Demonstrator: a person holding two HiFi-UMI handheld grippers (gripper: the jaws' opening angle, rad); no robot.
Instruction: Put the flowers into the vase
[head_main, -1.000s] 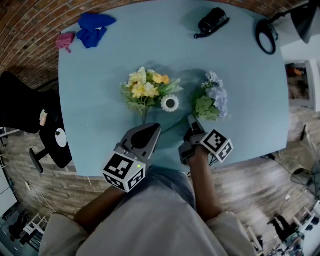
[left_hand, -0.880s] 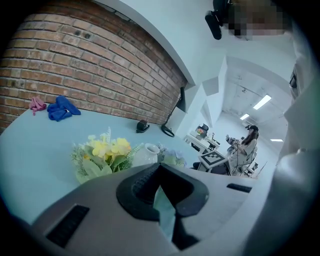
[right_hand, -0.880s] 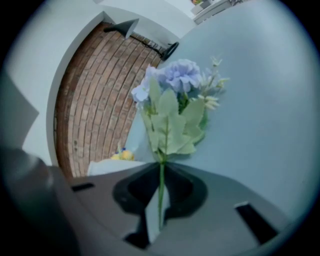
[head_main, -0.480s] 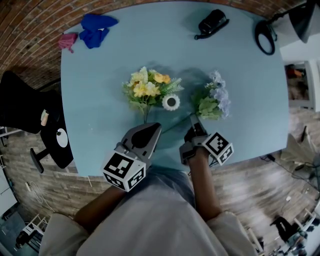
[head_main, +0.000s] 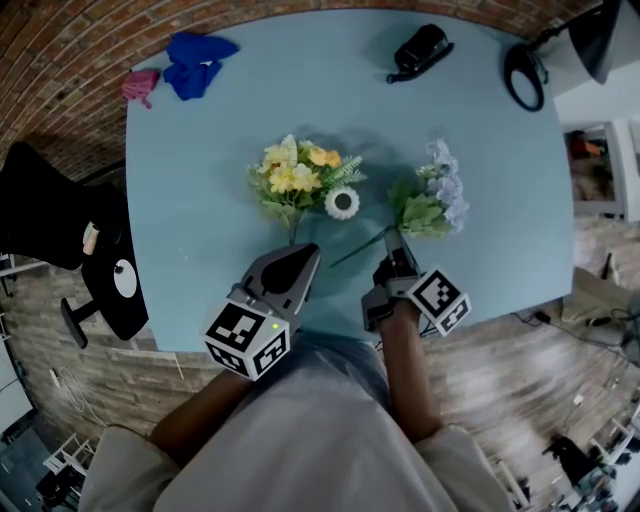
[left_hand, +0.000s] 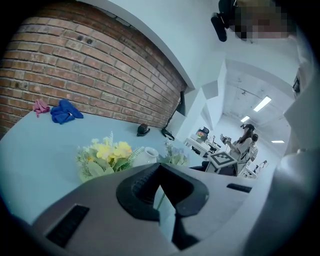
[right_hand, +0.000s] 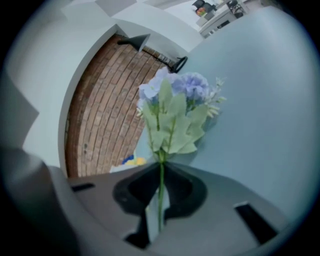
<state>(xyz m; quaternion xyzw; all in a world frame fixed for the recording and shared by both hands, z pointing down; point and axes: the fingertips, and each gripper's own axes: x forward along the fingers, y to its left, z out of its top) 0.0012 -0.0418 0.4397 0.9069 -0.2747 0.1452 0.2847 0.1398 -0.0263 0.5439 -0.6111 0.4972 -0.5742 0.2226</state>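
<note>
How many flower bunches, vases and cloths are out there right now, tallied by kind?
Flower bunches: 2 (yellow bunch, purple bunch)
Vases: 1 (white vase)
Cloths: 2 (blue cloth, pink cloth)
Total: 5

A brick wall (head_main: 60, 50) runs behind the pale blue counter (head_main: 190, 260); a black chair (head_main: 45, 215) stands left of it on planks (head_main: 500, 370).

far edge: blue cloth (head_main: 200, 60) | pink cloth (head_main: 140, 85) | black object (head_main: 420, 47)
</note>
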